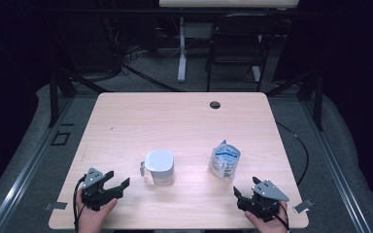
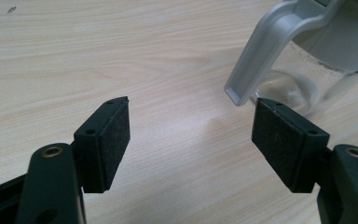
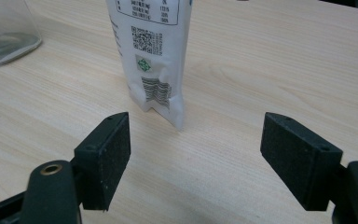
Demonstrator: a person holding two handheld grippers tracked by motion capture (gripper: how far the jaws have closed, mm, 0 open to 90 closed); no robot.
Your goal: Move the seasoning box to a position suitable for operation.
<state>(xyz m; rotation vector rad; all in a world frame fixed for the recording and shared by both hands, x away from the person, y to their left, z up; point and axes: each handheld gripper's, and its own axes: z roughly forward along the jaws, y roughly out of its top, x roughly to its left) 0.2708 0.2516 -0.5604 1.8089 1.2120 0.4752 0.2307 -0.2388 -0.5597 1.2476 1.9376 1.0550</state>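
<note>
On the pale wooden worktop (image 1: 184,116) a clear jug (image 1: 159,168) with a white lid stands upright a little left of the middle, its grey handle (image 2: 270,44) turned to the left, toward the left claw (image 1: 116,182). That looks deliberate: the handle faces the hand that would most naturally take it, and in the left gripper view it hangs just beyond the right-hand pad, near it but not touching. The left claw stands wide apart with nothing between its pads, resting low over the near left part of the worktop, a sensible ready pose for sliding onto the handle. To the right of the jug, apart from it, a white refill pouch (image 1: 224,159) with blue print stands on its base, leaning slightly; in the right gripper view its lower part with barcode and printed code (image 3: 151,60) rises straight ahead of the jaws. The right claw (image 1: 244,195) is likewise spread wide and empty, at the near right, aimed at the pouch and near it without contact. Judging by this layout, each hand is paired with its own thing so the pouch could be emptied into the jug, which would first need its lid dealt with
</note>
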